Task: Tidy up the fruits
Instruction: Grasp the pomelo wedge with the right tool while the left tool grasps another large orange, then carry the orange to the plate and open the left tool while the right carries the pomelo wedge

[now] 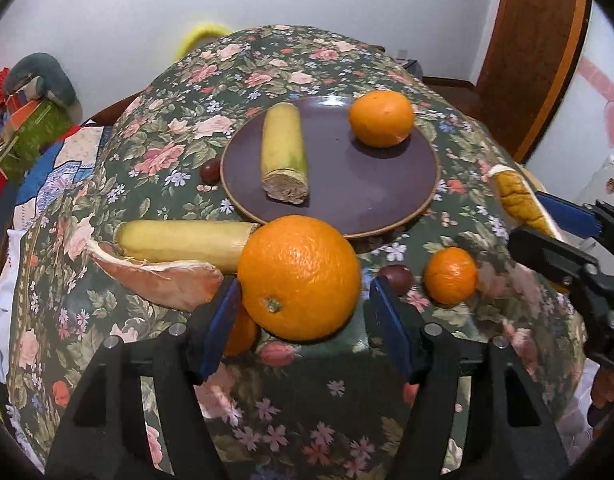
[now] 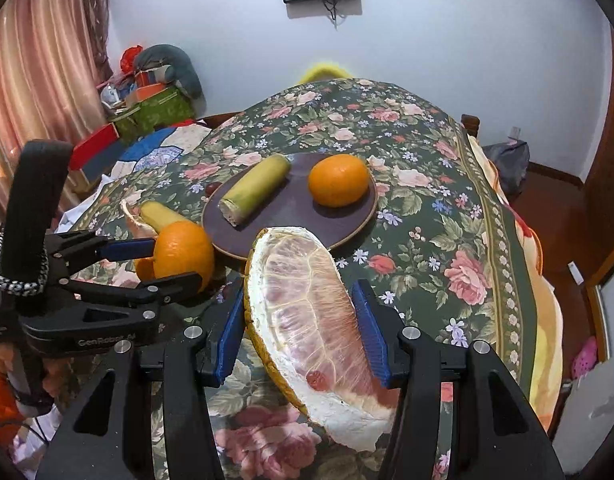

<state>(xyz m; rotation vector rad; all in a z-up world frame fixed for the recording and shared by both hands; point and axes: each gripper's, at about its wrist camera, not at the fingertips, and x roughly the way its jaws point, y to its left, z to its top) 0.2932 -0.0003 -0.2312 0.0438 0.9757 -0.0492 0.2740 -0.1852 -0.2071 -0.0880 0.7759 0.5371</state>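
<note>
The plate (image 1: 387,216), mid-frame on the desk (image 1: 307,60), already carries a cane piece (image 1: 284,152) and an orange (image 1: 381,118). Judging by that, about half remains: left hand-held gripper (image 1: 307,312) grips a big orange (image 1: 299,276), right hand-held gripper (image 2: 299,320) clamps a pomelo wedge (image 2: 307,312); a tangerine (image 1: 451,276) waits lower right

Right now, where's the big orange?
In the left wrist view the big orange sits between the left gripper pads, just off the near rim of the purple plate, right of the cane piece.

Glossy plate (image 1: 371,184) on matt floral cloth (image 1: 307,400), dimpled orange (image 1: 303,276)
</note>
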